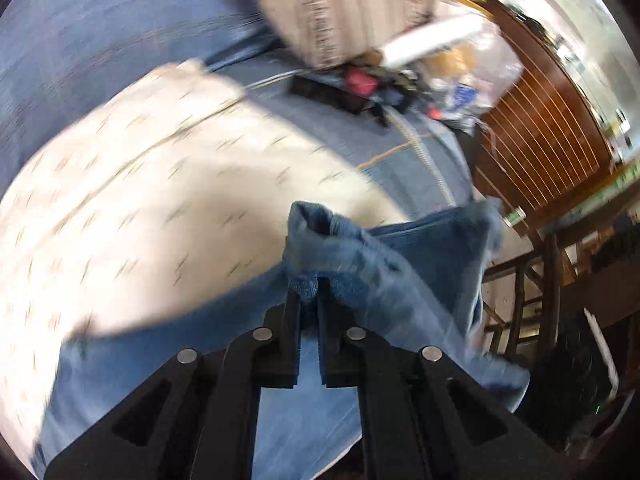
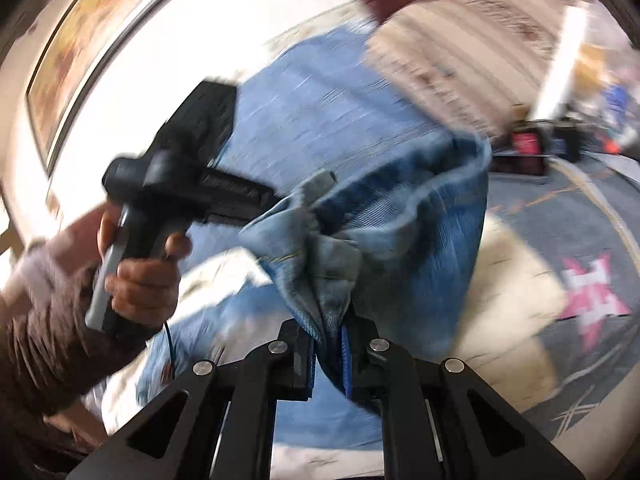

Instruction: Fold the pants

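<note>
A striped cream pillow [image 1: 352, 8] sits at 12 o'clock above dark clutter [image 1: 360, 88], with a slatted wooden headboard [image 1: 540, 136] at 2 o'clock. Soft blue denim jeans [image 1: 400, 264] are bunched over the cream patterned sheet [image 1: 140, 208]. The left gripper [image 1: 309, 300] pinches 1 fold tight; the right gripper [image 2: 338, 340] clamps another thick hem.
</note>
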Demonstrator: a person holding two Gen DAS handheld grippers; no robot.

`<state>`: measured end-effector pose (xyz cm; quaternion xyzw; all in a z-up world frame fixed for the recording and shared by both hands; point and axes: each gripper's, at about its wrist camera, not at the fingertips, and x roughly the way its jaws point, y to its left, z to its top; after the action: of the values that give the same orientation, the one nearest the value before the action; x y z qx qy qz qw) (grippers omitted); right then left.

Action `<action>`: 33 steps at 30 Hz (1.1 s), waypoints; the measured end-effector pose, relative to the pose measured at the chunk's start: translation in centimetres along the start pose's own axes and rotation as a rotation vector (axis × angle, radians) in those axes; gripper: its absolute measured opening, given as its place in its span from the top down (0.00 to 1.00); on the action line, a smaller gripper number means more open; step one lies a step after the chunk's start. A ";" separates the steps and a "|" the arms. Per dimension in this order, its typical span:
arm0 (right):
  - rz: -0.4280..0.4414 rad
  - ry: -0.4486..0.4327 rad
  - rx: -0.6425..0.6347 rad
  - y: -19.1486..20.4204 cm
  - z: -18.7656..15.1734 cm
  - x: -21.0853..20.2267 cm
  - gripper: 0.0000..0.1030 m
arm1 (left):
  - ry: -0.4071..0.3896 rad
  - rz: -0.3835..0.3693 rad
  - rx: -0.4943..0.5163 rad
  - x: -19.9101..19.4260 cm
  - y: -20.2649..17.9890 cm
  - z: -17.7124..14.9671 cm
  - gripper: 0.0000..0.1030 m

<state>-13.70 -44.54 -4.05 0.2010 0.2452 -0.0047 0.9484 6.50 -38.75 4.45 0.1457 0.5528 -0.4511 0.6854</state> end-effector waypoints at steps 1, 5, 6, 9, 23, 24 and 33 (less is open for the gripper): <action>0.011 0.048 -0.026 1.3 -0.6 1.2 0.90 | 0.005 0.006 -0.029 -0.2 1.0 -0.9 0.95; 0.054 0.211 -0.100 4.7 -2.8 5.3 0.86 | 0.038 0.040 -0.183 -0.8 6.3 -5.2 0.92; 0.064 0.262 -0.116 5.4 -3.4 6.4 0.85 | 0.047 0.053 -0.216 -0.8 7.4 -6.1 0.92; 0.045 0.385 -0.153 6.6 -5.0 8.9 0.73 | 0.081 0.058 -0.368 -1.0 11.7 -9.7 0.89; 0.175 0.262 0.329 -0.5 -2.5 0.9 0.31 | -0.122 -0.196 -0.433 -4.7 10.6 -14.1 0.30; 0.191 0.276 0.382 -1.2 -2.9 1.3 0.31 | -0.109 -0.195 -0.415 -4.1 9.9 -13.8 0.30; 0.127 0.178 0.382 -3.7 0.3 2.4 0.31 | -0.102 -0.134 -0.281 -3.1 6.5 -15.3 0.30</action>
<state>-11.88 -47.85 -6.33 0.3919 0.3096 0.0265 0.8660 2.00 -23.06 -0.08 -0.0121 0.5834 -0.4209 0.6945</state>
